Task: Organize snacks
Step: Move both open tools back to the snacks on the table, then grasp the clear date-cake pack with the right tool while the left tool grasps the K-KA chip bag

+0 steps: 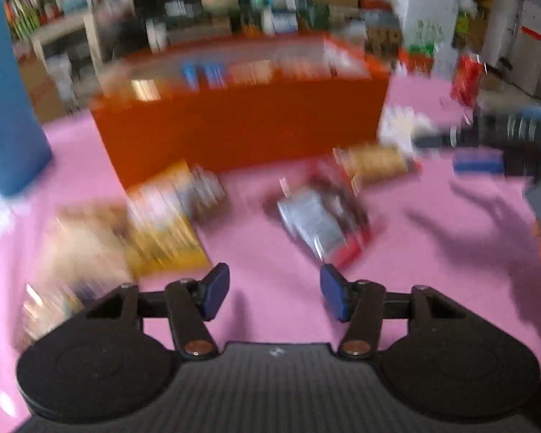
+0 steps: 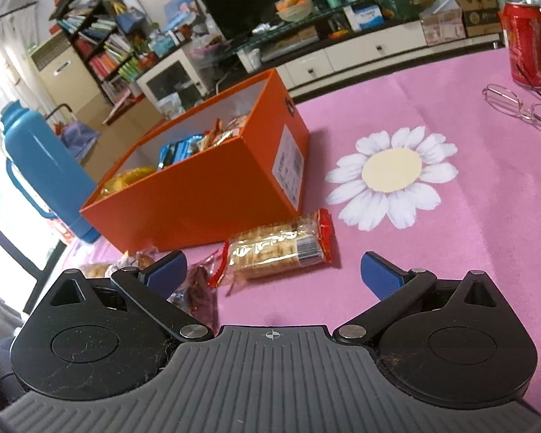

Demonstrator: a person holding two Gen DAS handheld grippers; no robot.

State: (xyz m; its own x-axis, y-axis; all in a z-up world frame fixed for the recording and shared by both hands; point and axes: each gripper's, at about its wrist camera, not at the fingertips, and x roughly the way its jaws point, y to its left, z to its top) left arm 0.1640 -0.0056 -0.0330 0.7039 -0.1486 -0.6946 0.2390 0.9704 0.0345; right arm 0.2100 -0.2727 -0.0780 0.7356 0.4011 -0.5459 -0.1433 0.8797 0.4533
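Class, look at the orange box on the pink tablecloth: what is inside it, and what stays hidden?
Inside the orange box lie blue snack packets, orange-wrapped packets and a yellow bag. Its near wall hides the bottom and anything lying beneath them.

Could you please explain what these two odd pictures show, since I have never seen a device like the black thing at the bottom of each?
Each picture comes from a camera on a handheld claw; a person carries one per hand. The blurred view looks along the left claw, the sharp one along the right claw. Both claws are open and hold nothing. On the pink tablecloth stands an orange box already holding snacks. In front of it lie a cracker packet and other snack packets. A blue thermos, a red can and a pair of glasses are also there.
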